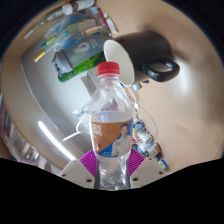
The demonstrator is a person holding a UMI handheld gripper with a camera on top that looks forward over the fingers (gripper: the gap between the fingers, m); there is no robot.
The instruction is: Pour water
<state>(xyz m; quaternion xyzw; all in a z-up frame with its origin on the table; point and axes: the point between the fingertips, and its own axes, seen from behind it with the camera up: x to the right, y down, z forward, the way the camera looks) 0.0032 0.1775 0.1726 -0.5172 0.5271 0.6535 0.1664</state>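
Note:
A clear plastic water bottle with a red cap and an orange and blue label stands upright between my fingers. My gripper is shut on the bottle's lower body, with the purple pads pressed against both its sides. Just beyond the cap a black mug with a white inside lies tilted on the tabletop, its mouth towards the bottle and its handle off to the right.
A green bottle and a clear bottle lie beyond on the left, on the beige table. Small packaged items sit close behind the held bottle on the right. More clutter lies at the table's far edge.

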